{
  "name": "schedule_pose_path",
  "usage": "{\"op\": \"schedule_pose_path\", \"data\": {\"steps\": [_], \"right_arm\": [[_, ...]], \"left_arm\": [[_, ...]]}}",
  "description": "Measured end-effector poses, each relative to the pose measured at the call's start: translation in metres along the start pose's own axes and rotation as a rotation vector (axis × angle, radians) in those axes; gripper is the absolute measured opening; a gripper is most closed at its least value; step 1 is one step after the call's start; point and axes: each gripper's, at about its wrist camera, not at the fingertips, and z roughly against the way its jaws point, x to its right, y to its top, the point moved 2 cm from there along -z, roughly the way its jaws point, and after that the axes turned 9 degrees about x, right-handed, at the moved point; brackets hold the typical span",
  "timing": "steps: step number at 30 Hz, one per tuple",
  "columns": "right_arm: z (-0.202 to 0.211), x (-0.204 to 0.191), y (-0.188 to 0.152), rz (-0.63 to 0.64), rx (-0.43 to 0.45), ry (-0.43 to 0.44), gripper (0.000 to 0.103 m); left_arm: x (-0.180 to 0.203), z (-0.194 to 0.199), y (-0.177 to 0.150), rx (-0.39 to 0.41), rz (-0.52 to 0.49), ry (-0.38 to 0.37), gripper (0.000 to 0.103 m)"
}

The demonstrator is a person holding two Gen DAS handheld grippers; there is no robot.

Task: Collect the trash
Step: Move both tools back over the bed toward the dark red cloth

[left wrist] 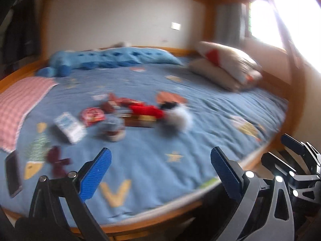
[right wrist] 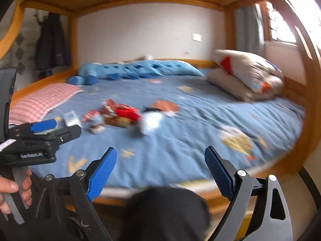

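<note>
A blurred heap of trash lies mid-bed on the blue quilt (left wrist: pixel 190 120): red wrappers (left wrist: pixel 146 109), a round red packet (left wrist: pixel 92 116), a white and blue carton (left wrist: pixel 69 126), a white crumpled wad (left wrist: pixel 178 118) and dark red scraps (left wrist: pixel 58 161). The same heap shows in the right wrist view (right wrist: pixel 124 114). My left gripper (left wrist: pixel 160 158) is open and empty above the bed's near edge. My right gripper (right wrist: pixel 160 158) is open and empty, also short of the heap. The right gripper also shows at the right edge of the left wrist view (left wrist: pixel 297 152).
A dark phone (left wrist: pixel 13 174) lies near the quilt's left front. A pink checked pillow (left wrist: pixel 20 100) is at left, a blue rolled duvet (left wrist: pixel 120 59) at the back, stacked beige pillows (left wrist: pixel 228 68) at right. A wooden bunk frame (right wrist: pixel 309 100) surrounds the bed.
</note>
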Motion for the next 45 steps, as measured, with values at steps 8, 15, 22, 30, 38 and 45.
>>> {"op": "schedule_pose_path", "data": {"steps": [8, 15, 22, 30, 38, 45], "right_arm": [[-0.035, -0.072, 0.021, 0.021, 0.055, 0.165, 0.095], [-0.06, -0.115, 0.031, 0.054, 0.075, 0.239, 0.095], [-0.082, -0.134, 0.031, 0.053, 0.073, 0.311, 0.095], [-0.115, -0.139, 0.024, 0.01, -0.001, 0.357, 0.095], [-0.142, -0.138, 0.02, -0.011, -0.045, 0.368, 0.095], [-0.155, -0.144, 0.022, 0.0, -0.056, 0.364, 0.095]], "left_arm": [[-0.091, 0.024, 0.002, 0.038, 0.118, 0.22, 0.099], [-0.136, 0.02, -0.008, 0.016, 0.161, 0.353, 0.099], [-0.159, -0.005, -0.023, -0.049, 0.184, 0.4, 0.099], [-0.18, -0.042, -0.035, -0.112, 0.2, 0.438, 0.099], [-0.192, -0.076, -0.045, -0.16, 0.213, 0.467, 0.099], [-0.193, -0.1, -0.06, -0.173, 0.225, 0.439, 0.073]]}}
